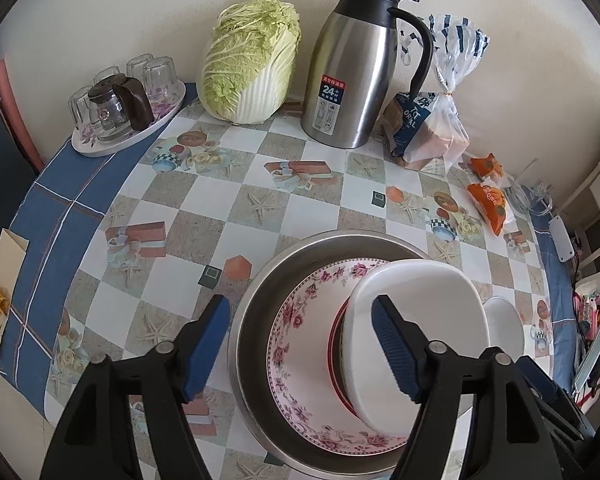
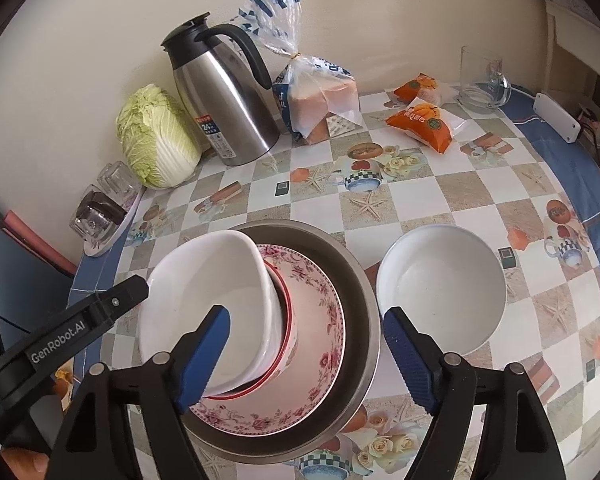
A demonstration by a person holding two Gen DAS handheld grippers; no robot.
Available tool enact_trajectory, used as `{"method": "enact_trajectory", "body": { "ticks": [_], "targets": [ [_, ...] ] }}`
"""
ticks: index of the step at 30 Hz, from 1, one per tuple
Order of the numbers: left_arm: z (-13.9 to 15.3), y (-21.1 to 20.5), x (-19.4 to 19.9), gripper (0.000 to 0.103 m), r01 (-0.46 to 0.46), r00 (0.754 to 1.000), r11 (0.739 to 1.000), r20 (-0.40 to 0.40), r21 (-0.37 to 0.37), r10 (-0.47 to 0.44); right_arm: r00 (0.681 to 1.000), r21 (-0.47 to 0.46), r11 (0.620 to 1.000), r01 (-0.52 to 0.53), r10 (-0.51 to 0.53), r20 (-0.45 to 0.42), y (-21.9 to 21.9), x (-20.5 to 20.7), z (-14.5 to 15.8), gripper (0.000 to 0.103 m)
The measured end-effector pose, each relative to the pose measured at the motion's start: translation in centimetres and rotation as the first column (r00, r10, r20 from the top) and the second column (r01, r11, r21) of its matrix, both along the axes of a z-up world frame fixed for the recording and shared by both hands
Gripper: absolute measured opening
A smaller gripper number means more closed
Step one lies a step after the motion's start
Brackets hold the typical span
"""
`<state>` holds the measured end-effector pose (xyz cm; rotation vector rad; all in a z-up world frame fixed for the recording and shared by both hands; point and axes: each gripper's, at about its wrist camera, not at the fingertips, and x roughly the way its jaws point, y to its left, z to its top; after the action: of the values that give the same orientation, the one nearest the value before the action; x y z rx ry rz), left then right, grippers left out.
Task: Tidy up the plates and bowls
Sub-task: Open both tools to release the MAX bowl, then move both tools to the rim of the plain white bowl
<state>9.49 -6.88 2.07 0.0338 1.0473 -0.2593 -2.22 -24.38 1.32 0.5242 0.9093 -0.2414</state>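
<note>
A steel basin [image 1: 252, 320] [image 2: 366, 300] holds a pink floral plate [image 1: 296, 344] [image 2: 324, 320]. On the plate stands a red-rimmed bowl [image 1: 337, 360] [image 2: 289, 320], and a white squarish bowl [image 1: 420, 320] [image 2: 204, 288] rests tilted on top of it. A second white bowl [image 2: 440, 292] [image 1: 504, 320], round and empty, stands on the table to the right of the basin. My left gripper [image 1: 300, 306] is open above the basin's left side, gripping nothing. My right gripper [image 2: 307, 314] is open above the basin's right side, also holding nothing.
Along the wall stand a steel thermos jug [image 1: 352, 76], a napa cabbage [image 1: 252, 60], a tray of glasses [image 1: 128, 96] and a bagged loaf [image 1: 432, 132]. Orange snack packets [image 2: 424, 120], a glass mug [image 2: 480, 80] and a white power strip [image 2: 556, 116] lie at the far right.
</note>
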Motion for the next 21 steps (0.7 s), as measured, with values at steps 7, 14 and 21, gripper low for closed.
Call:
{"method": "enact_trajectory", "body": {
  "ticks": [7,14,21],
  "targets": [
    [0.0,0.4,0.0,0.091,-0.018,0.999,1.000,0.027,0.008,0.018,0.999,0.017,0.999,0.033,-0.034,0.008,-1.0,-0.3,-0.1,0.095],
    [-0.2,0.6,0.2,0.093,-0.045,0.999,0.999,0.029,0.020,0.044,0.999,0.007,0.999,0.037,-0.037,0.016,-1.2,-0.4,0.0,0.103],
    [-0.2,0.6,0.1,0.094,-0.039,0.999,0.999,0.034,0.034,0.038,0.999,-0.001,0.999,0.038,-0.038,0.016,-1.4,-0.4,0.2,0.103]
  ]
}}
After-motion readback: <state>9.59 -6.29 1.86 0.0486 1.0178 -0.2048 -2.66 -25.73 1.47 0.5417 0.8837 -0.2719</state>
